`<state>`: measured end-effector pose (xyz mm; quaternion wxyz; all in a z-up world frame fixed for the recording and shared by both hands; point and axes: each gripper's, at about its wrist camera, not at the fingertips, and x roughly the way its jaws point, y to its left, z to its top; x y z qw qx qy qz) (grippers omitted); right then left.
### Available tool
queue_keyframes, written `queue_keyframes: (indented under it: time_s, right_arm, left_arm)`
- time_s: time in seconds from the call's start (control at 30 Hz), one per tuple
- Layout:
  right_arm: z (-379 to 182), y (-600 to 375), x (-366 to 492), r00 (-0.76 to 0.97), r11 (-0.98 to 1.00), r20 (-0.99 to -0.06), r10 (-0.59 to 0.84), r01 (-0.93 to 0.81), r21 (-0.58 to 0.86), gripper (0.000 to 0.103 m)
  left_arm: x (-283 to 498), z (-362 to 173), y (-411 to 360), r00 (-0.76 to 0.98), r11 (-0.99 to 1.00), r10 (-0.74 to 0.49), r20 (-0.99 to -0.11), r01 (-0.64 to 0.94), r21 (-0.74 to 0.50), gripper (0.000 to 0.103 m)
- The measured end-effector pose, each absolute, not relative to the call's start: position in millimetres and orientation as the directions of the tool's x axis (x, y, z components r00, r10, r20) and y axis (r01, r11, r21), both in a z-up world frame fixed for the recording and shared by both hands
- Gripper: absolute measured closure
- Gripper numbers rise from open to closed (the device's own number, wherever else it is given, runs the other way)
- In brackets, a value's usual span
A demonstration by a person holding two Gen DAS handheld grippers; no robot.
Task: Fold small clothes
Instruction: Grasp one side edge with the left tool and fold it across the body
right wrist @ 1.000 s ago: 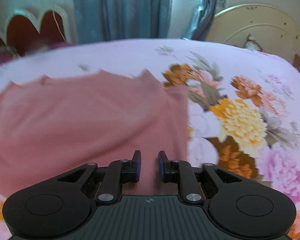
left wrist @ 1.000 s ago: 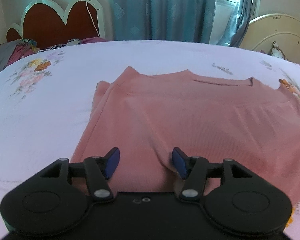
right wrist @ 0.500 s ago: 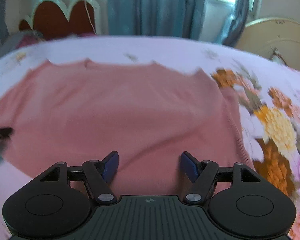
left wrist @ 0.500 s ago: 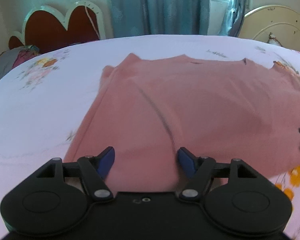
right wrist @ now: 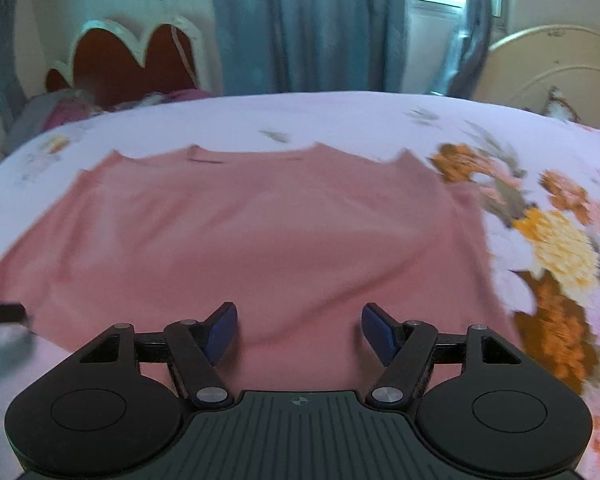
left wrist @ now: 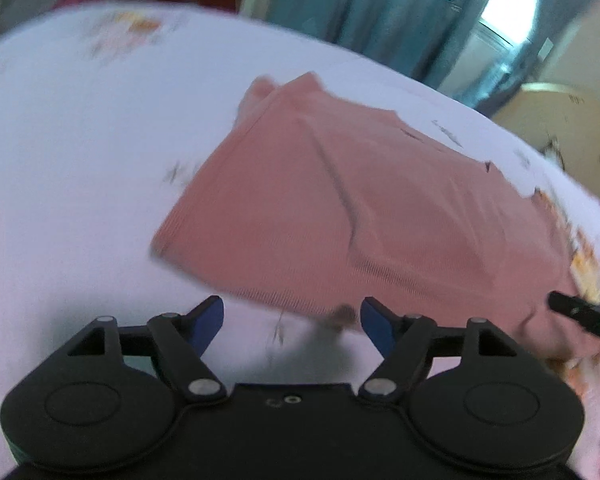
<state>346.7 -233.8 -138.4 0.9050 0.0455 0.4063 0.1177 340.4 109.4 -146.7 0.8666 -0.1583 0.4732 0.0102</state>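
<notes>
A pink knit garment [left wrist: 340, 200] lies spread flat on the bed, with its neckline at the far side and a crease down its left part. My left gripper [left wrist: 292, 312] hovers just off the near hem over bare sheet. Its jaws are opening and nothing is between them. In the right wrist view the same garment [right wrist: 260, 232] fills the middle. My right gripper [right wrist: 300, 316] stands open above the garment's near edge, holding nothing. Each view shows a black tip of the other gripper at the garment's side: the right gripper's [left wrist: 580, 312] and the left gripper's [right wrist: 0, 312].
The floral bedsheet [right wrist: 340, 120] has big orange and yellow flowers [right wrist: 556, 248] to the garment's right. A red heart-shaped headboard [right wrist: 132, 56] and a heap of clothes [right wrist: 52, 112] are at the far left. Blue curtains [right wrist: 300, 20] and a cream headboard [right wrist: 552, 68] stand behind.
My left gripper drew back off the garment's hem, rolled, and spread its jaws wider. My right gripper went from nearly shut to open and shifted left over the garment.
</notes>
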Motion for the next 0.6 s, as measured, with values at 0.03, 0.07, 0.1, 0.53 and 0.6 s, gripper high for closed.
queue_keyframes:
  time_s: [0.03,0.07,0.1,0.53,0.6]
  right_arm:
    - [-137,-227,348,0.638,0.965,-0.724,0.263,-0.184,0.188,0.034]
    - [-135,-221,350,0.636,0.962,-0.722,0.273,-0.193,0.193,0.034]
    - [-134,-214,352,0.637,0.961,-0.719,0.277,-0.200,0.192,0.034]
    - [-140,-146,407,0.645,0.967,-0.722,0.251,-0.195,0.162,0.039]
    - [-146,-139,415,0.647,0.974,-0.730,0.220,-0.186,0.129,0.052]
  left_arm:
    - [336,-148,116,0.548,0.932,-0.153,-0.822,-0.196,-0.305,0.028]
    - [331,-150,123,0.554,0.909,-0.179,-0.813,-0.224,-0.352,0.028]
    - [327,-151,128,0.562,0.887,-0.201,-0.802,-0.244,-0.393,0.028]
    - [375,-188,149,0.747,0.642,-0.335,-0.574,-0.265,-0.719,0.026]
    - [383,-192,150,0.763,0.634,-0.329,-0.556,-0.257,-0.729,0.038]
